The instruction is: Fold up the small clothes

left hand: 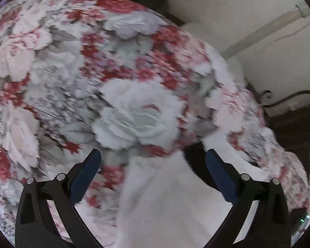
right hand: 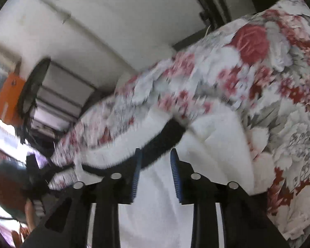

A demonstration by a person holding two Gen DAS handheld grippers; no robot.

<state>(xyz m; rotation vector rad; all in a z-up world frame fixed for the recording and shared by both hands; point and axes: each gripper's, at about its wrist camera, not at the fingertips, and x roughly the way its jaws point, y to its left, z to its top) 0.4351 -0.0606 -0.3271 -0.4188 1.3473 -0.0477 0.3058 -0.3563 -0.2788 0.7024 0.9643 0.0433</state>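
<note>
White garment [left hand: 165, 202] under both our grippers
We held the left gripper [left hand: 153, 165] wide above it; our right gripper [right hand: 156, 165] stood narrow astride its black trim [right hand: 165, 140] near the floral bedspread's [left hand: 72, 66] edge.

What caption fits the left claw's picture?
Open left claw above a white garment on a flowery sheet.

My left wrist camera looks steeply down, close over the floral bedspread [left hand: 72, 72]. My right looks shallower, toward the wall [right hand: 124, 20]. Both share the white garment [left hand: 165, 196].
</note>
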